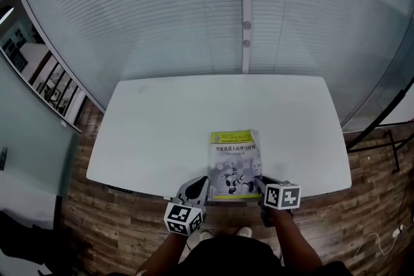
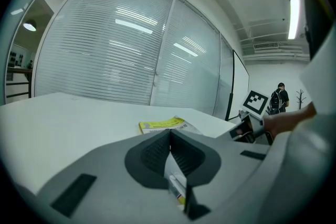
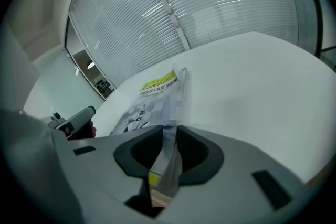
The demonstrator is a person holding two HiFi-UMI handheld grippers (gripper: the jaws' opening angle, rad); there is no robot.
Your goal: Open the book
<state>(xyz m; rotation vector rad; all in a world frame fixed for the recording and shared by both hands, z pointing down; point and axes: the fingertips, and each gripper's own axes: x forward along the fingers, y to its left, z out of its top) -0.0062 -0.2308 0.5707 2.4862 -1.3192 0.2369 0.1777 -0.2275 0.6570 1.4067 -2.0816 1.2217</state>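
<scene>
**Book at near table edge, both near corners gripped**

White table [image 1: 162,126]: open surface left, right and beyond the book. Closed book [image 1: 235,165]: flat, cover up, at near edge. Left gripper [image 1: 199,187]: clamped on near-left corner. Right gripper [image 1: 260,183]: jaws pinching near-right corner.

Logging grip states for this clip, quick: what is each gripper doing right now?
Left gripper: closed on the near left corner of the book.
Right gripper: closed on its near right corner.
</scene>
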